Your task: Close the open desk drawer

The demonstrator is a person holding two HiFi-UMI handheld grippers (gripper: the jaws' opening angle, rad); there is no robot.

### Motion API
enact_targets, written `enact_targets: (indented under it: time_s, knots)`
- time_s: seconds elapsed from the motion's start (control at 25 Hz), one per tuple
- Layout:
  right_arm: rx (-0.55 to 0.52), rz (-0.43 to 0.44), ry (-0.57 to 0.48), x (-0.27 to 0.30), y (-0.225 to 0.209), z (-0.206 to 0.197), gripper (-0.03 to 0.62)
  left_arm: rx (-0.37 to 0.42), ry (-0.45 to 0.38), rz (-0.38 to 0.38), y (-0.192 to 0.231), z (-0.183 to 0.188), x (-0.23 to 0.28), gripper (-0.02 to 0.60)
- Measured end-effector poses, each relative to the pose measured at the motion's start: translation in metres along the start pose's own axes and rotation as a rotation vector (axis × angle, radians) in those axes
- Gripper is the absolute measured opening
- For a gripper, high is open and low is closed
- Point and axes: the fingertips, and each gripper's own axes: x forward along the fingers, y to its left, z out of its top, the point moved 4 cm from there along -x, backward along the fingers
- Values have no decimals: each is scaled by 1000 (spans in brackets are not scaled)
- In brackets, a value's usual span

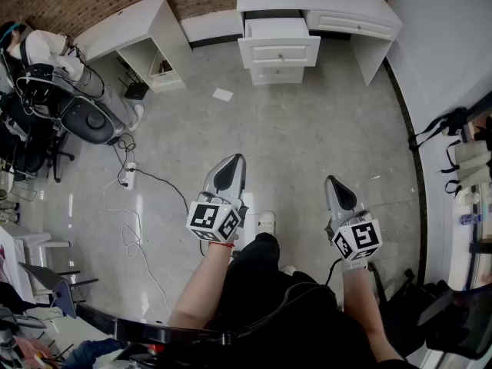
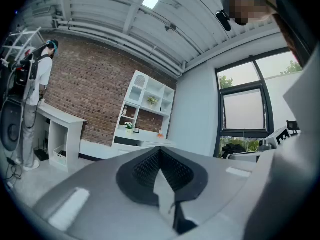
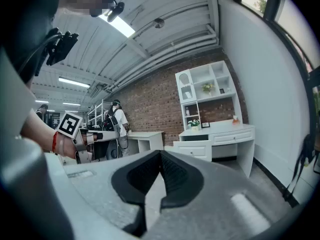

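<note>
A white desk [image 1: 323, 2] stands against the far wall, its top drawer [image 1: 278, 43] pulled out toward me above two closed ones. In the right gripper view the desk [image 3: 225, 133] is ahead, with the open drawer [image 3: 192, 149] sticking out at its left. Only the desk's top [image 2: 145, 143] shows over the jaws in the left gripper view. My left gripper [image 1: 233, 161] and right gripper [image 1: 334, 181] hang low over my legs, far from the desk. Both are shut and hold nothing, seen close up as the left gripper [image 2: 160, 151] and the right gripper [image 3: 161, 154].
A second white desk [image 1: 131, 33] stands at the back left. Beside it a person [image 1: 46, 48] stands by a black chair [image 1: 84, 118]. Cables and a power strip [image 1: 129, 177] trail over the grey floor. A paper scrap [image 1: 222, 94] lies before the drawers. Black gear [image 1: 446, 129] lines the right wall.
</note>
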Motion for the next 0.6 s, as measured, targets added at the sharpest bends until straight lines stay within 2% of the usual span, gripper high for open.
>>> enact_targets:
  time_s: [0.6]
  knots:
    - [-4, -62, 32, 112, -28, 7, 0, -13, 47, -61, 78, 7, 90, 3]
